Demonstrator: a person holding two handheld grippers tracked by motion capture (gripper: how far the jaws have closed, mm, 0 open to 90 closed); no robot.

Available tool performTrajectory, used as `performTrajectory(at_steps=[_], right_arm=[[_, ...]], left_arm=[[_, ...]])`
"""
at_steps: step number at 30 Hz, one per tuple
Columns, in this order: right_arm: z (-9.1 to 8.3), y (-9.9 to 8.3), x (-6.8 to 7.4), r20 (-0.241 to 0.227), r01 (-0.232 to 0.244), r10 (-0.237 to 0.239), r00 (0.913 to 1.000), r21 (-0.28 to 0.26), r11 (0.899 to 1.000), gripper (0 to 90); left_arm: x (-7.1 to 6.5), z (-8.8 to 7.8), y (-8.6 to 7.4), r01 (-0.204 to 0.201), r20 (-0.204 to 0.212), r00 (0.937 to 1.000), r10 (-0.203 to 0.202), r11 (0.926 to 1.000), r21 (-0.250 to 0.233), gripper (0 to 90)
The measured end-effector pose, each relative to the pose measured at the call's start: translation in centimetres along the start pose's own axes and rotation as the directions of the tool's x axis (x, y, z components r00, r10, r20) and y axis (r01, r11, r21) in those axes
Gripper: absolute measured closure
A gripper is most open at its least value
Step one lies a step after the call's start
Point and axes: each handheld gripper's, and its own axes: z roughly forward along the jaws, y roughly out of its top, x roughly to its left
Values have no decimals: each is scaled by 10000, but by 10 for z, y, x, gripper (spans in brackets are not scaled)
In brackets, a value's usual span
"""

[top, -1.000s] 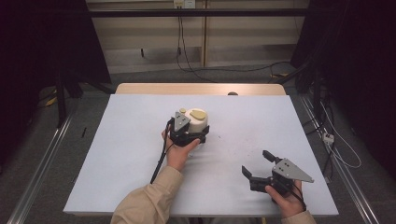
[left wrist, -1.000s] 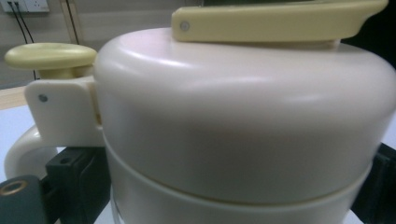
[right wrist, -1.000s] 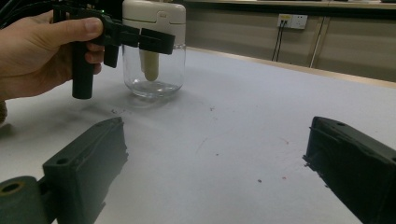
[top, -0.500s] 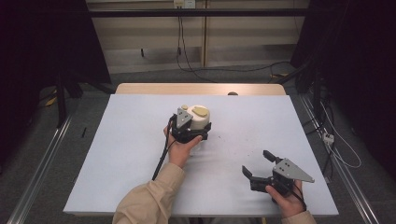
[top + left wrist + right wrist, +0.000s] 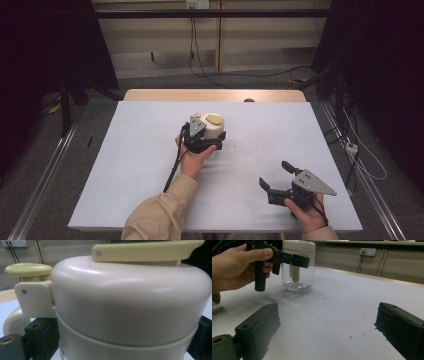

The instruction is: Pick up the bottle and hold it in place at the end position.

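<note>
The left gripper (image 5: 210,144) has its two jaws around the cream lid (image 5: 130,300) of a jar (image 5: 297,277), one jaw on each side, closed on it. In the left gripper view the lid stands very near, with a pale yellow flap (image 5: 147,251) on top, a round yellow button (image 5: 27,269) and a curved cream handle (image 5: 12,320) at its left. The right gripper view shows what the high view does not: below the lid the jar is clear glass, and a yellowish stick hangs inside it. The left hand (image 5: 235,268) holds the gripper's black grip.

The right gripper (image 5: 276,179) rests well apart, near the front right of the white table (image 5: 125,165), its jaws wide open with nothing between them. Small dark marks lie on the table surface. I can read no writing or label anywhere. Cables (image 5: 240,75) run on the floor behind the table.
</note>
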Motion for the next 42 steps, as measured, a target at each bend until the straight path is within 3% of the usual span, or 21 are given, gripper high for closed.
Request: performTrajectory(at_steps=[30,42], right_arm=[[1,0,0,-31,-85,85,10000,-14,10000,44],[1,0,-1,-39,-66,66,10000,-22,10000,44]], left_arm=[[1,7,-6,0,-149,9999,2,9999,109,55],[-4,14,1,-291,11,9996,291,9995,87,55]])
